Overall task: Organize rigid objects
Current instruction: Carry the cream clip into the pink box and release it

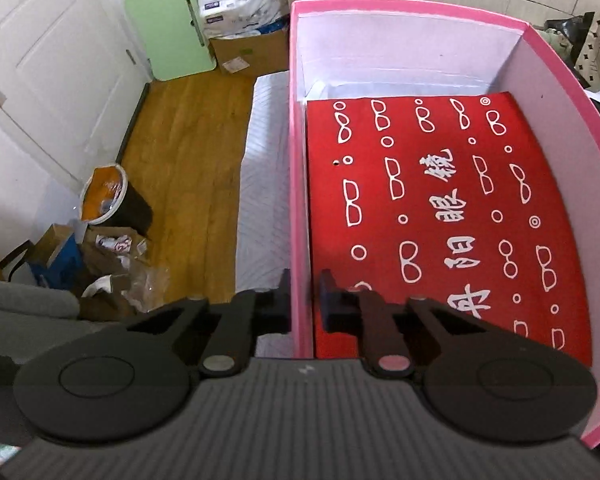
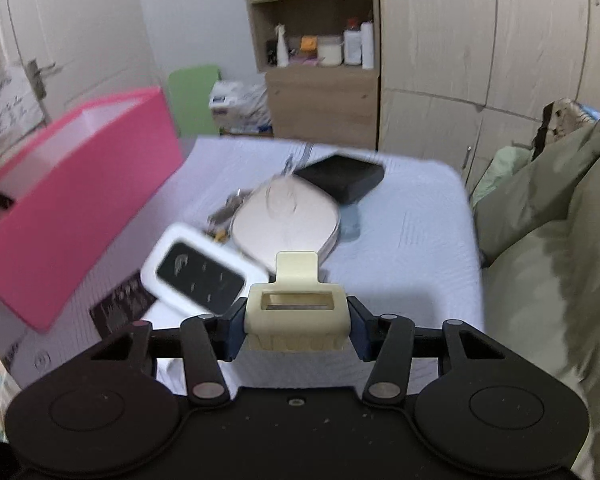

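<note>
A pink box (image 1: 300, 200) with white inner walls fills the left wrist view, and a red sheet (image 1: 440, 220) printed with white glasses lies flat in its bottom. My left gripper (image 1: 305, 300) is shut on the box's left wall, one finger outside and one inside. In the right wrist view the same pink box (image 2: 80, 200) stands tilted at the left over the bed. My right gripper (image 2: 296, 328) is shut on a cream plastic brush (image 2: 296, 312), which both pads press from the sides. A white device with a black screen (image 2: 200, 276), a beige oval item (image 2: 288, 224) and a black case (image 2: 342, 176) lie beyond it.
The objects lie on a white bed (image 2: 412, 240), with a dark printed card (image 2: 120, 310) near its front left. An olive quilt (image 2: 548, 240) is piled at the right. Left of the bed are wooden floor (image 1: 188, 160), a bin (image 1: 108, 196) and cardboard clutter.
</note>
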{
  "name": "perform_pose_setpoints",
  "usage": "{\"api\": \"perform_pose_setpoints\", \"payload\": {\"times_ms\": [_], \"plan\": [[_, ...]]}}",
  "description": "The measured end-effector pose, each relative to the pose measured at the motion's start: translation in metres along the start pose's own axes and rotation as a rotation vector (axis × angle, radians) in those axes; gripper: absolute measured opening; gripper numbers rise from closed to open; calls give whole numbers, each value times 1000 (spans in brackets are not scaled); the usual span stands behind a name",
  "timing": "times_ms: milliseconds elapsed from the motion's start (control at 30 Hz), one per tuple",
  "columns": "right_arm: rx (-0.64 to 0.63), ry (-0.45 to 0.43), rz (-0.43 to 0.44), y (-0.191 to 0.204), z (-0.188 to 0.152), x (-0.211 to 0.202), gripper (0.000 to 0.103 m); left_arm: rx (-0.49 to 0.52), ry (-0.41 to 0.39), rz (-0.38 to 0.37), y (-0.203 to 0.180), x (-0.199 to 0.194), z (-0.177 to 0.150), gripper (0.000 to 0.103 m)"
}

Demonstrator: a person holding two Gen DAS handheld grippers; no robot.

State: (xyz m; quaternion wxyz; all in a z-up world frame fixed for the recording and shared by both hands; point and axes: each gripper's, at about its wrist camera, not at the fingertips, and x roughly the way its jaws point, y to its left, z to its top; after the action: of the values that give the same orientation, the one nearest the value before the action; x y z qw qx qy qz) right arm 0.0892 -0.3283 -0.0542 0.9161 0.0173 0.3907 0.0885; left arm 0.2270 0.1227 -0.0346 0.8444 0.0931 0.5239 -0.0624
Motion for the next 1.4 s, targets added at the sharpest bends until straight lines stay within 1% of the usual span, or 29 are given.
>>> {"api": "perform_pose_setpoints", "payload": {"times_ms": [67,200,333,400,467,533,600,667,767,833,967,1067,1167,1233,1300,1400], "plan": [[2,-16,10,2,11,-5,56,9,-33,11,-1,-1,-1,7],[-29,-44,76,21,46,-12,56,-2,-6,-7,2,1,2,7],[-114,-79,224,55,89,-15,57,-10,-21,-18,5,1,2,7],[-160,-79,296,76,105,-11,57,-24,-34,-32,7,0,2,7],[-205,-64,366,99,121,-3,57,-33,-49,-37,9,-1,1,7],[-250,-30,427,126,137,10,57,-30,-51,-37,9,-1,0,6],[-280,27,478,153,150,26,57,-27,-52,-33,7,-1,1,6],[-292,85,509,175,161,42,57,-27,-62,-32,8,-1,0,6],[-306,165,507,205,177,77,57,-40,-74,-35,9,-3,-1,6],[-293,210,483,220,188,101,57,-41,-74,-34,8,-3,-2,6],[-230,331,460,235,209,152,57,-38,-74,-36,7,-3,-1,6],[-185,404,461,245,215,186,57,-24,-79,-29,5,-4,-1,6],[-161,449,448,255,211,213,57,-31,-90,-33,7,-5,-3,6],[-161,454,428,260,207,224,57,-40,-102,-34,8,-6,-5,6],[-175,461,412,264,203,230,57,-40,-116,-14,6,-8,-6,6],[-196,480,397,267,193,237,57,-39,-115,-15,3,-9,-4,6]]}}
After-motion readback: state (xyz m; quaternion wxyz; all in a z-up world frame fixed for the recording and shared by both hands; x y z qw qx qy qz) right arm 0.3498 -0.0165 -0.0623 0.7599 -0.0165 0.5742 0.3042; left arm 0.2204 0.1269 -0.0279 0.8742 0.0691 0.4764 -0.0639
